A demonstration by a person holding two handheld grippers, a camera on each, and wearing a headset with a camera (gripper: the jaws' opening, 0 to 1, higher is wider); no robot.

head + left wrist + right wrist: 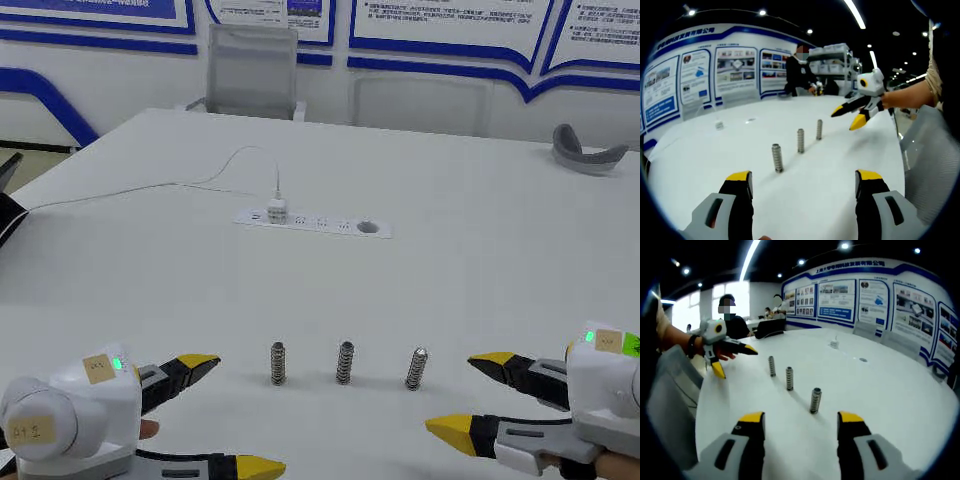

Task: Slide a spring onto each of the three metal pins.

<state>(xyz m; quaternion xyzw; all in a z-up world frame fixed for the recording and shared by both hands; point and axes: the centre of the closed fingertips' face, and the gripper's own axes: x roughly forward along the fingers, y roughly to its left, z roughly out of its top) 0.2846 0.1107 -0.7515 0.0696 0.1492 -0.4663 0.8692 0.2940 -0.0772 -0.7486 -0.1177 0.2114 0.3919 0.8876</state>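
The broad white tabletop point(450, 300) carries a row of three upright metal pins, each wearing a coiled steel spring: left pin point(278, 363), middle pin point(345, 362), right pin point(417, 368). Farther back lies a flat white power strip point(330, 224) with a white plug point(277, 209) and a thin white cable point(150, 190) in it. A grey curved band point(588, 152) rests at the far right.

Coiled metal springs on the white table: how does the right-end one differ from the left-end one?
In the head view the right-end coiled metal spring leans, top tipped rightward; the left-end spring stands upright. The right-end one shows a pale rounded tip; the left-end one's top looks dark. Both stand free on the white table.
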